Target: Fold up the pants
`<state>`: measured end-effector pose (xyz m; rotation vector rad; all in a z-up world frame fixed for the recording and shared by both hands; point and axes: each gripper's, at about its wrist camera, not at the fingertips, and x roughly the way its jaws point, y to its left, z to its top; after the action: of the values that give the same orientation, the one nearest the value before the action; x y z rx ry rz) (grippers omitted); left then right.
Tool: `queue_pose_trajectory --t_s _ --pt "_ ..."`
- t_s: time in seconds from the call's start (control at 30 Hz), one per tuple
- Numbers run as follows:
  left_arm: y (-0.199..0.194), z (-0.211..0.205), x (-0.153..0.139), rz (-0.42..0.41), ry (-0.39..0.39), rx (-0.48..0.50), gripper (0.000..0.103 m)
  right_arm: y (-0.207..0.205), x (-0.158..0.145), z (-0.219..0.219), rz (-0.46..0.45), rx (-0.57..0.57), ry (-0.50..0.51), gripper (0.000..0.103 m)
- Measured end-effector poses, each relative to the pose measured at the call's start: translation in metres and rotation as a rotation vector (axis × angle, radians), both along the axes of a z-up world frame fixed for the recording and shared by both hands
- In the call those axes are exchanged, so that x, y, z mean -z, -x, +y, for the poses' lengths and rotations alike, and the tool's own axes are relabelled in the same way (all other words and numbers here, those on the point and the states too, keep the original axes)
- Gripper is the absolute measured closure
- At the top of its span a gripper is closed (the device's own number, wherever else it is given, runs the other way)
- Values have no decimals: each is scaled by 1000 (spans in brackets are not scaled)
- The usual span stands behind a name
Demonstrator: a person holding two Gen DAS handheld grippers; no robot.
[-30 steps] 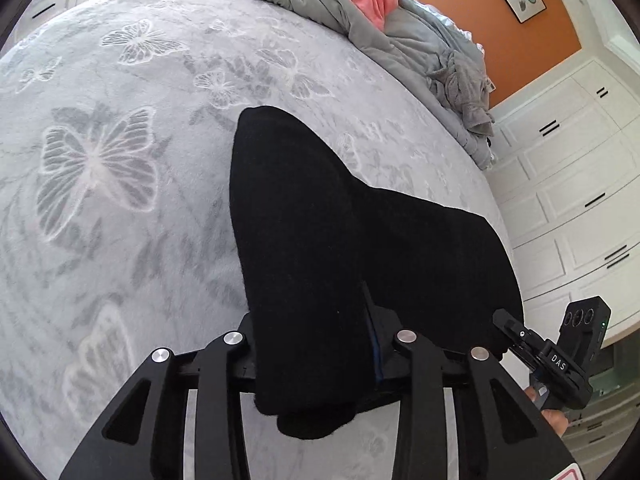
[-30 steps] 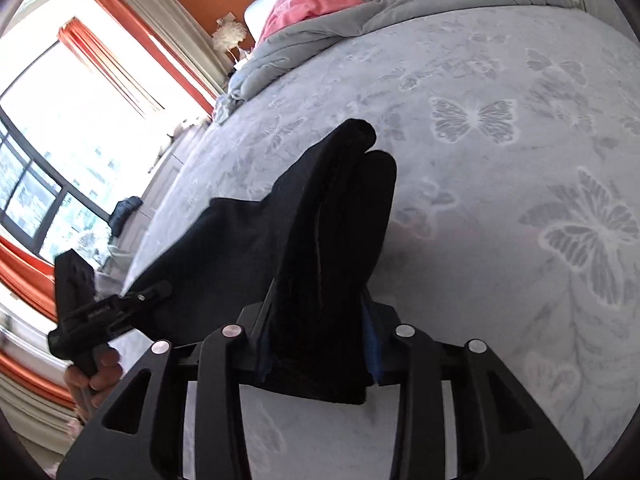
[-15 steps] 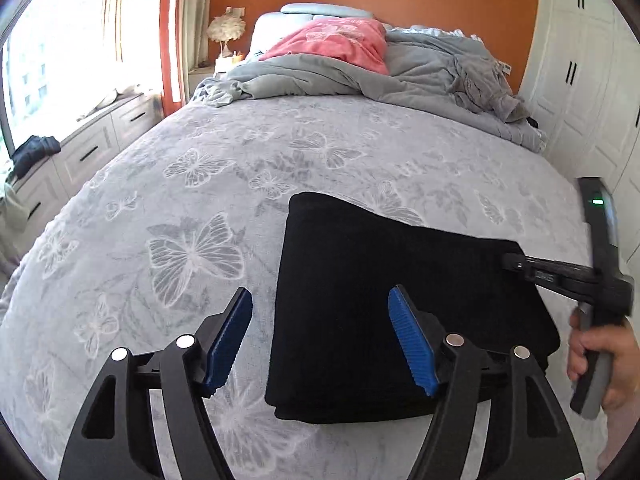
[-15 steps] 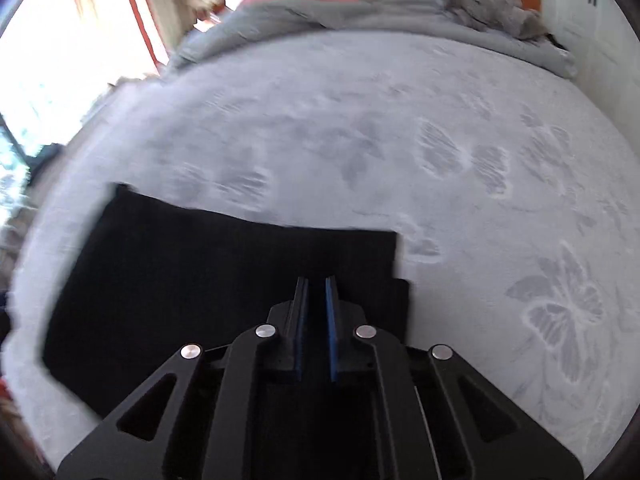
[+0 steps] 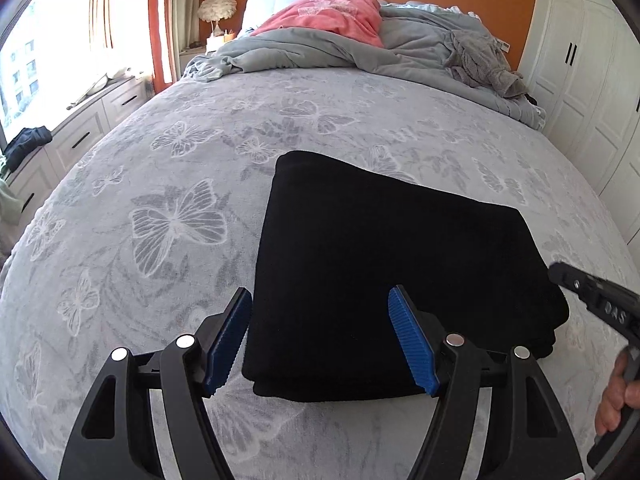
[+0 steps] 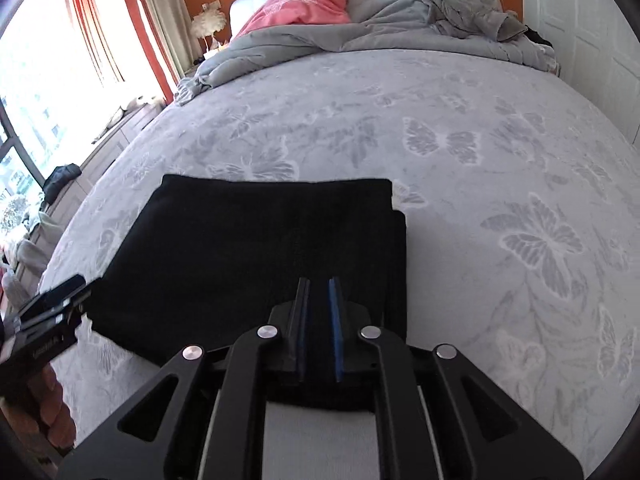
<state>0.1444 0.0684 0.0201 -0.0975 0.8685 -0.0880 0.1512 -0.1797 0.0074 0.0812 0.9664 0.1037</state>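
The black pants (image 5: 380, 248) lie folded into a flat rectangle on the grey butterfly bedspread (image 5: 168, 184). My left gripper (image 5: 320, 334) is open, its blue pads on either side of the near left corner of the pants, holding nothing. In the right wrist view the pants (image 6: 240, 240) lie flat ahead. My right gripper (image 6: 318, 312) has its jaws nearly together over the near right edge of the pants, with only a narrow gap showing dark cloth between the pads. Each gripper shows at the edge of the other's view.
A rumpled grey duvet (image 5: 340, 52) and a pink garment (image 5: 332, 16) lie at the head of the bed. White wardrobes (image 5: 592, 64) stand on the right. A window and low drawers (image 5: 80, 136) run along the left.
Both grippers laid the pants down folded. The left gripper let go and opened wide. The right gripper lowered its end flat onto the bed and its view steadied.
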Motion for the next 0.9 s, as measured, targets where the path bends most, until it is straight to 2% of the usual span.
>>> queue_pose_trajectory --t_s 0.03,0.07,0.2,0.33,0.4,0.5,0.53,0.6,0.7,0.8,0.9 --pt "0 -1 1 0 -1 -2 35 -1 20 -2 45 -2 34 96" --pt "0 -1 3 5 -1 -4 35 4 24 -4 24 1 39 97" --pt "2 -4 7 22 12 2 35 26 -5 1 -45 15 4 91" --pt "5 -11 5 -7 -31 6 35 21 30 -5 9 31 42 96" --pt "8 -12 7 -2 -28 5 35 28 14 -3 -5 47 25 95" --pt "19 -12 6 -4 -43 14 35 55 -12 -3 -81 51 -39 86" --pt "29 -11 4 -11 -45 7 34 66 -13 -4 -96 62 -45 71" --pt "54 -8 4 -43 -24 -10 24 89 -7 -6 -123 103 -27 58" --pt "86 -10 8 -86 -57 -12 22 107 12 2 -92 146 47 58" --pt "103 -18 15 -133 -118 -7 22 111 18 10 -119 140 30 57" --pt "112 -28 24 -223 -177 -17 22 115 20 15 -180 155 66 46"
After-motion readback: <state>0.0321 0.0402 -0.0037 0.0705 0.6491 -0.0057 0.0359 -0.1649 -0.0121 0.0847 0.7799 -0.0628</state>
